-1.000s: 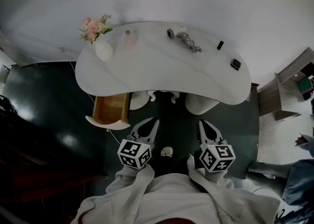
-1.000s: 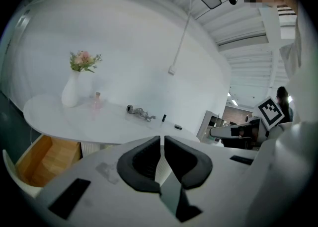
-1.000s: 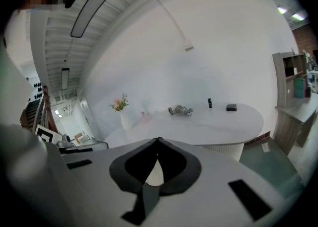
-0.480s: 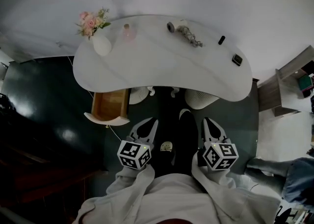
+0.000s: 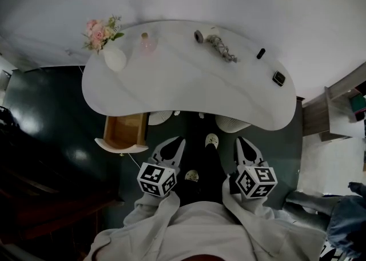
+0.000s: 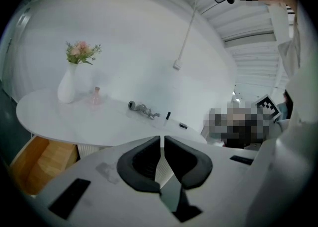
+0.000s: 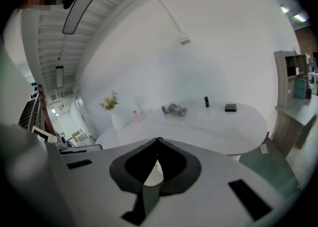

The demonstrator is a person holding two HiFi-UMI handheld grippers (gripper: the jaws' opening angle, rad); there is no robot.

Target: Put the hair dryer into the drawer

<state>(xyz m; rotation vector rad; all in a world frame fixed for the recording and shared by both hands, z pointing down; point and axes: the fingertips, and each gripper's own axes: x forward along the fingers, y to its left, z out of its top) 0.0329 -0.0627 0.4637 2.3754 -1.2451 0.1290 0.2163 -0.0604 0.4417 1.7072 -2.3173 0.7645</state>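
Note:
The grey hair dryer [image 5: 214,41] lies with its bunched cord on the far side of the white table [image 5: 189,88]; it also shows in the left gripper view as the hair dryer [image 6: 141,108] and in the right gripper view as the hair dryer [image 7: 174,109]. A wooden drawer [image 5: 127,130] stands pulled out under the table's left front, seen again as the drawer [image 6: 37,164]. My left gripper [image 5: 174,141] and right gripper [image 5: 241,141] hang in front of the table, well short of the dryer. Both the left gripper [image 6: 162,137] and right gripper [image 7: 158,140] are shut and empty.
A white vase of pink flowers [image 5: 111,54] and a small pink bottle [image 5: 147,43] stand on the table's left. A black stick [image 5: 261,53] and a black square item [image 5: 278,77] lie at its right. A shelf unit [image 5: 343,105] stands right; another person [image 5: 349,220] is at lower right.
The table has come nearer and sits lower in the head view. My foot has stepped forward between the grippers. Both grippers stay shut.

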